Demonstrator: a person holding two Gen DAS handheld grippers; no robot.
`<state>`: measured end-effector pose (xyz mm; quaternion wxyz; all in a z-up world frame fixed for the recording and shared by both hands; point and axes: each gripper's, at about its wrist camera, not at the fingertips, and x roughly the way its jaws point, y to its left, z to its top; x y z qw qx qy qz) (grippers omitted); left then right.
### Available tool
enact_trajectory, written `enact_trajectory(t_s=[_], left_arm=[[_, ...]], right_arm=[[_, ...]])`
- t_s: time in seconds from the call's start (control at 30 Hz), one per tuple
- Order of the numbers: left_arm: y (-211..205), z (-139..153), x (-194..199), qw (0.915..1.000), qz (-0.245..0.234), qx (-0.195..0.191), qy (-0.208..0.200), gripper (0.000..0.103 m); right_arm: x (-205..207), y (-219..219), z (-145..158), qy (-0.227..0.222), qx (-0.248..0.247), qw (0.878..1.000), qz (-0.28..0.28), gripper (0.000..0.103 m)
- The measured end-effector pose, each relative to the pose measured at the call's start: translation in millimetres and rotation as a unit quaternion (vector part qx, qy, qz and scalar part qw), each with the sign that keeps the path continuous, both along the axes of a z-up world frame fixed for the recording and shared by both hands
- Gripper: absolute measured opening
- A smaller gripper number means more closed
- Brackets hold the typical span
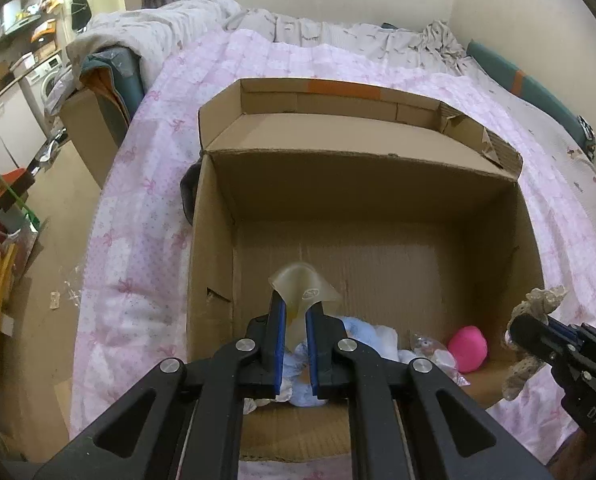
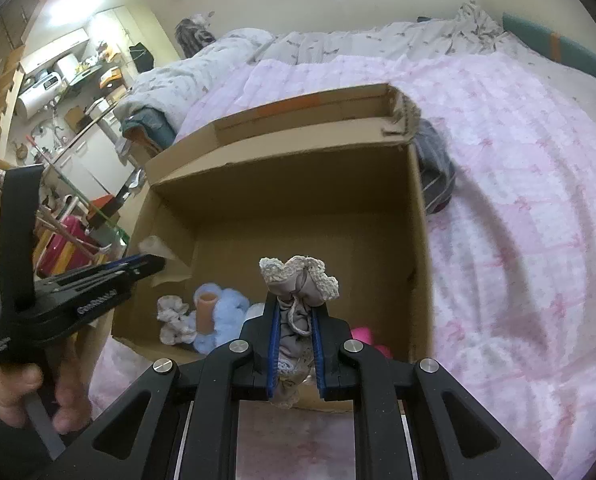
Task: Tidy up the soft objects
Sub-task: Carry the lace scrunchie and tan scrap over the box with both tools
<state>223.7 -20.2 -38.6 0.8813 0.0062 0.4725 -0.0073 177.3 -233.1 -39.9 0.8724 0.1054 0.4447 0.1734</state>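
Right wrist: lace-trimmed cloth (image 2: 298, 284) between tongs (image 2: 295, 312).

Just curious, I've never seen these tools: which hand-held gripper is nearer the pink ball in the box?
Right. The right hand-held gripper, clamping a lace-trimmed cloth, hangs almost directly over the pink ball. The left hand-held gripper, pinching a translucent soft piece, is farther off, above the blue plush.

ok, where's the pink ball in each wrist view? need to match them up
Left wrist view: pink ball lies lower right, in the cardboard box's near right corner.
Right wrist view: low centre, mostly hidden behind the right gripper; only a pink sliver shows.
Shared landmark: the light blue fluffy item in the box.
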Motion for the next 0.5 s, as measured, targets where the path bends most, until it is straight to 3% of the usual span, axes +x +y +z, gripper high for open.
enact_trajectory(t_s=[0.3,0.5], left_arm=[[-12.8,-5.8,-4.7,0.9996,-0.026,-0.001,-0.002,0.009],[-19.8,-5.9,-8.9,0.9992,-0.031,0.020,-0.013,0.038]], right_arm=[[3.4,10.2,-15.3,0.021,-0.014,1.000,0.007,0.016],[3.6,11.0,-17.9,0.028,-0.017,0.999,0.006,0.016]])
